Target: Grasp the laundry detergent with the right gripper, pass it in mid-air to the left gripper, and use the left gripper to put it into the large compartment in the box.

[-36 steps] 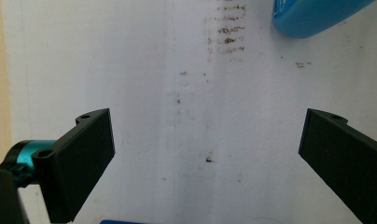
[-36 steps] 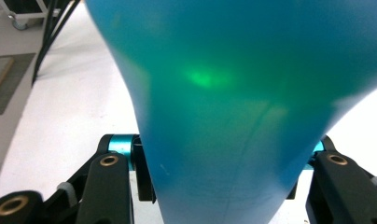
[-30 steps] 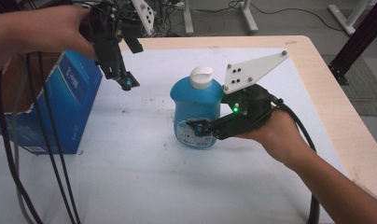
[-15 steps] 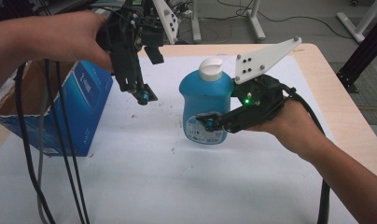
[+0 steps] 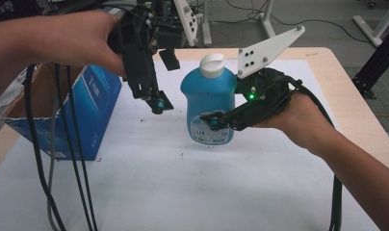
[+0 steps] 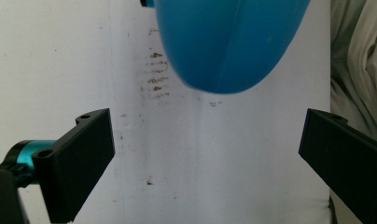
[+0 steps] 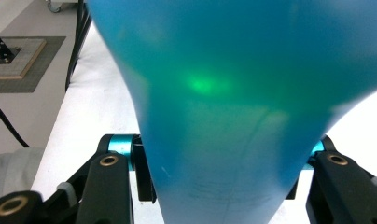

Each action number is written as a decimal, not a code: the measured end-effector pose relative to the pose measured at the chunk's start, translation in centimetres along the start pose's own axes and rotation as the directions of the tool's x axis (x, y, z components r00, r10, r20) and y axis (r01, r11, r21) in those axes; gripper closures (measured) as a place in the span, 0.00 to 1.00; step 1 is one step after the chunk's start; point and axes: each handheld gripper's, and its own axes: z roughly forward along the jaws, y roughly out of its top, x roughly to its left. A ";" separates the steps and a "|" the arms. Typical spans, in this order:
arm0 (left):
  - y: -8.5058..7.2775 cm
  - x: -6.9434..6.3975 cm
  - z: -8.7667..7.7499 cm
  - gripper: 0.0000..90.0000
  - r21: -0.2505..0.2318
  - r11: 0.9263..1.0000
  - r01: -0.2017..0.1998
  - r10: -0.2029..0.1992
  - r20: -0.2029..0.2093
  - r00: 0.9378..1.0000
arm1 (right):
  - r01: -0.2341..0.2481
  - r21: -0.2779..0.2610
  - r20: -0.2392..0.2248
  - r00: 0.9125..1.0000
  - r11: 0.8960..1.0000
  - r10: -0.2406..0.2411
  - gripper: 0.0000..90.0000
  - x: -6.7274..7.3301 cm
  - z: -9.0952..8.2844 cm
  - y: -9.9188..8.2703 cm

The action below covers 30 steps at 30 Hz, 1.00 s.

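Pale wooden tabletop (image 5: 349, 103) under a white sheet (image 5: 231, 187) with small brown specks. Grey floor (image 5: 327, 24) beyond the far edge, white stand legs (image 5: 269, 21) on it. Black frame post (image 5: 375, 65) off the right edge. Even, soft light.

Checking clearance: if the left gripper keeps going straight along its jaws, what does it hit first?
Probably the white table cover. The left gripper points down with open jaws; the blue bottle, held by the right gripper, sits off that line, though depth is unclear.
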 end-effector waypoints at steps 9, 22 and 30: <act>0.7 -0.5 -0.6 0.04 -0.004 1.000 0.013 -0.013 0.015 1.000 | 0.017 -0.001 -0.020 1.000 1.000 -0.017 0.52 0.0 0.9 0.7; 1.2 -0.3 -0.6 0.04 0.009 1.000 0.024 -0.024 0.009 1.000 | 0.029 -0.002 -0.044 0.999 1.000 -0.030 0.52 0.1 2.0 1.7; 1.4 -0.2 -0.5 0.04 0.006 1.000 0.030 -0.030 0.014 0.999 | 0.033 -0.005 -0.048 0.998 0.999 -0.033 0.52 0.1 2.3 2.0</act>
